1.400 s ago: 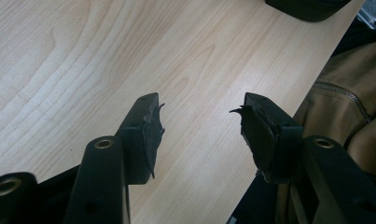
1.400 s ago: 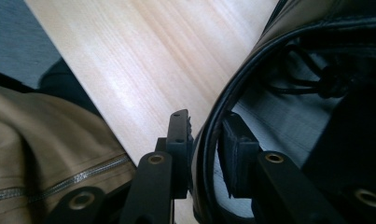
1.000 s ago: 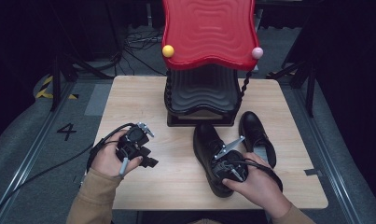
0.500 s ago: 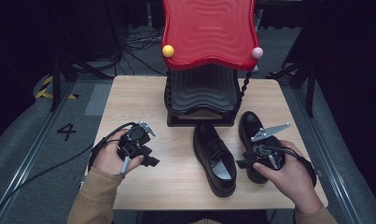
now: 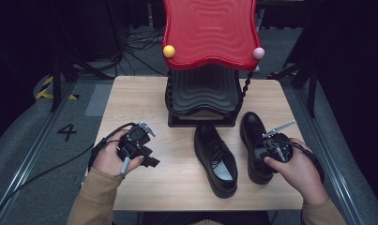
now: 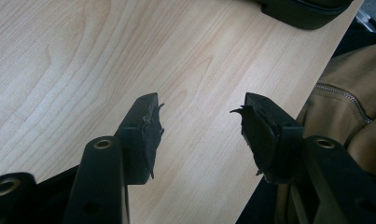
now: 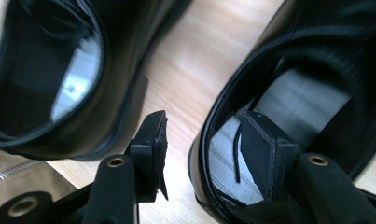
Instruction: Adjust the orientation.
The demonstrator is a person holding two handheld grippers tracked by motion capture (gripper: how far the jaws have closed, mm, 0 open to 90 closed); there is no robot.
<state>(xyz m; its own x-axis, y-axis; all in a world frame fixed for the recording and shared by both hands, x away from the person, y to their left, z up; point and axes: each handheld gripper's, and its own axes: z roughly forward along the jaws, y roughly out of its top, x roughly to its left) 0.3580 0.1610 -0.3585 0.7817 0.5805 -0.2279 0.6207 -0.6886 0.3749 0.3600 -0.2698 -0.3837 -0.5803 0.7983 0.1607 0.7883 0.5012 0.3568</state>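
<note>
Pale wood table point(image 5: 144, 108) is carrying a red-topped black shoe rack point(image 5: 203, 93) at its far edge, with two black leather shoes lying in front of it. Compared with a second ago, the right gripper point(image 5: 271, 152) is moving off the left shoe point(image 5: 215, 159) and settling over the right shoe point(image 5: 253, 145), its jaws having just been opening; one jaw is now sitting inside the heel opening, the other outside the collar, not yet pressing. That is suggesting a grasp on the second shoe is coming. The right shoe is showing a glossy upper and grey insole. The left gripper point(image 5: 147, 157) is resting spread over bare wood.
</note>
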